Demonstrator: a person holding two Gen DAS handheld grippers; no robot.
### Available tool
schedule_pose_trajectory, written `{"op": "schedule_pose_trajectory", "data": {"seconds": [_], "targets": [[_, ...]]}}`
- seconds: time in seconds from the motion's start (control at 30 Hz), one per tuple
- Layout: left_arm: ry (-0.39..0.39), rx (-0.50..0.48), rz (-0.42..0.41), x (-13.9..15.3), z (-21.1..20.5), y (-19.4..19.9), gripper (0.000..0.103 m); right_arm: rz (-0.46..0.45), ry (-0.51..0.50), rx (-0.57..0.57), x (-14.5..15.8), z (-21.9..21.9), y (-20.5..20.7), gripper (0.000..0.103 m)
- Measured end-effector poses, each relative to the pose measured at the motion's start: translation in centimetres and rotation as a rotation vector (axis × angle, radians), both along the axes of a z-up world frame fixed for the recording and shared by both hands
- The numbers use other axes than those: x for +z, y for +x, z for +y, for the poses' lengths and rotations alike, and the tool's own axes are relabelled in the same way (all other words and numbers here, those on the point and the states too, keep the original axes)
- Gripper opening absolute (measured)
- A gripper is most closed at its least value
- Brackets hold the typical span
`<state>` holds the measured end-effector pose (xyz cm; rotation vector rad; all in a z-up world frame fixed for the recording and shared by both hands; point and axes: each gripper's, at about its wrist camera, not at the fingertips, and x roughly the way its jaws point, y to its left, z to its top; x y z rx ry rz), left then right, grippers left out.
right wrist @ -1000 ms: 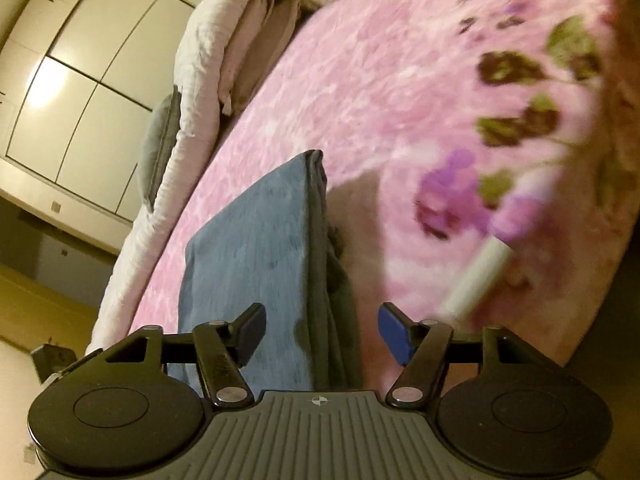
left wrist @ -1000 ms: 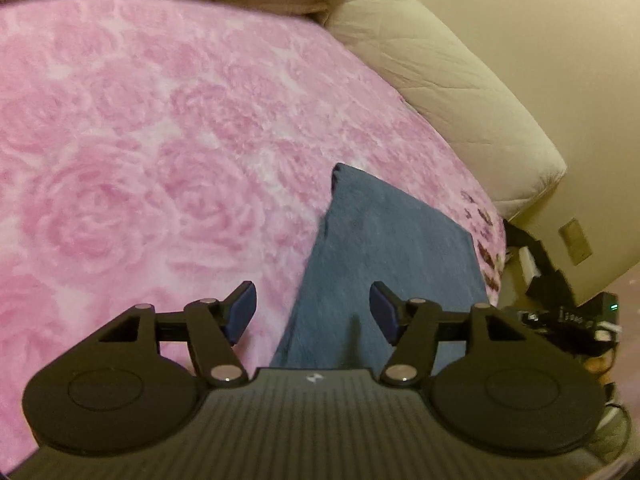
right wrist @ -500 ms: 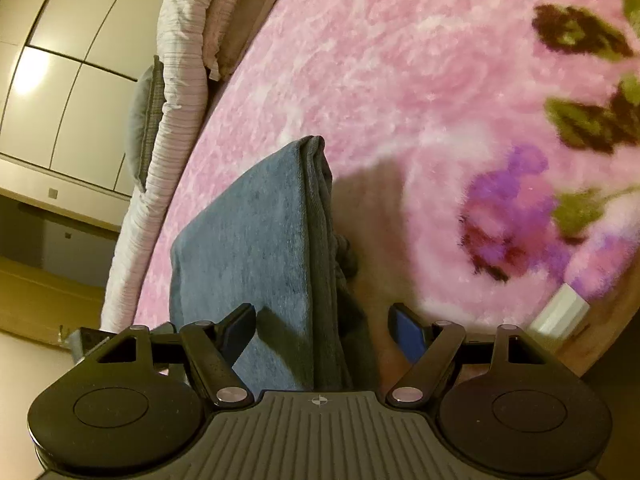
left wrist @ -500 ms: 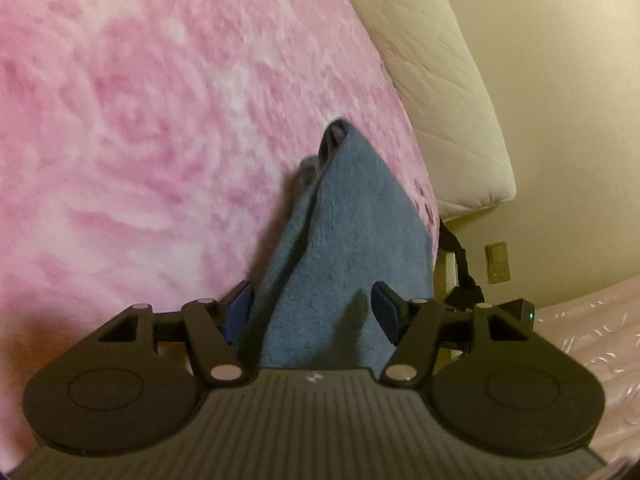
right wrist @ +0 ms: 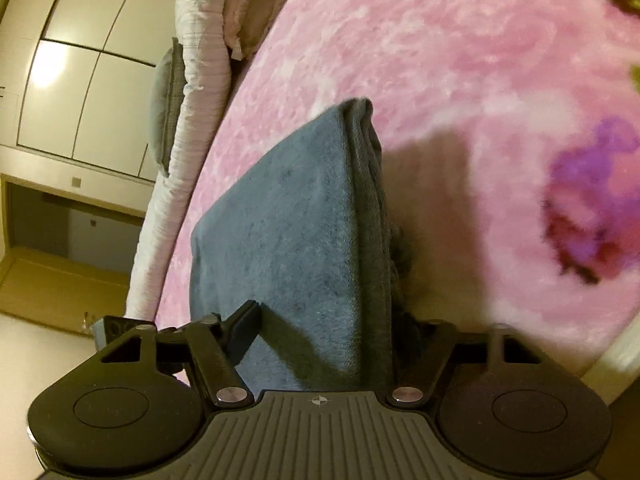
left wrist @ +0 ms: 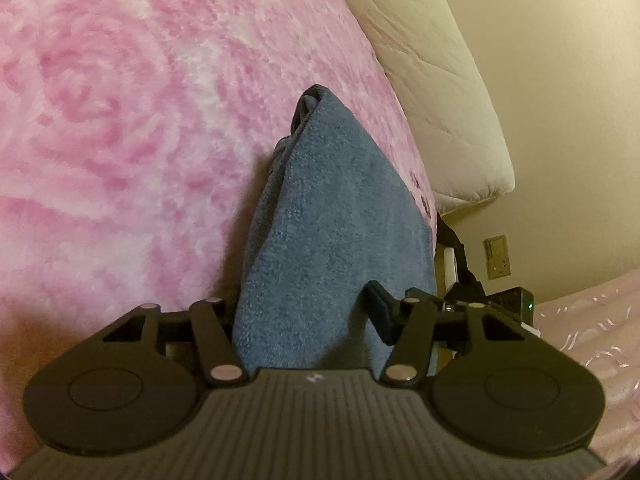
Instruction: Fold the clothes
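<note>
— Left gripper (left wrist: 304, 320), what's its state?
— Spread wide around my folded blue cloth (left wrist: 336, 240), centre frame, on the pink blanket (left wrist: 120, 120).
— Right gripper (right wrist: 332, 328)?
— Spread too, straddling the cloth's (right wrist: 288, 232) layered edge, lower centre.

My view: pink rose-print bed cover (left wrist: 120, 120), cream quilted pillow (left wrist: 432, 80), beige wall (left wrist: 560, 80) with outlet (left wrist: 497, 258); white wardrobe doors (right wrist: 80, 80) reflecting lamp glare.
</note>
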<state>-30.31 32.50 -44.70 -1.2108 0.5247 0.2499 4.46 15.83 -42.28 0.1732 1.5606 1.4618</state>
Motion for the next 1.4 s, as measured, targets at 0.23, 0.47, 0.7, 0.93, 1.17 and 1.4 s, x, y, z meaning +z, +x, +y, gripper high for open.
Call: {"op": "schedule_pose_trajectory", "data": {"seconds": [0.23, 0.47, 0.7, 0.93, 1.17, 1.4], "targets": [[0.075, 0.04, -0.019, 2.5, -2.0, -3.0, 0.037, 0.101, 0.062, -0.052, 0.4, -1.4, -1.3, 0.033], [0.129, 0.187, -0.032, 5.9, -4.5, -15.0, 0.037, 0.158, 0.14, 0.058, 3.2, -0.2, -8.4, 0.032], [0.172, 0.361, -0.025, 8.3, -6.0, -28.9, 0.037, 0.201, 0.163, 0.23, 4.3, 4.6, -20.1, 0.032], [0.23, 0.576, -0.015, 12.6, -7.1, -44.2, 0.037, 0.245, 0.198, 0.422, 6.6, 12.2, -33.6, 0.032], [0.222, 0.741, 0.004, 22.3, -11.7, -54.4, 0.037, 0.311, 0.196, 0.603, 14.8, 15.7, -45.0, 0.032], [0.19, 0.824, 0.01, 33.5, -16.4, -63.0, 0.037, 0.308, 0.164, 0.702, 26.0, 13.8, -53.9, 0.032]]}}
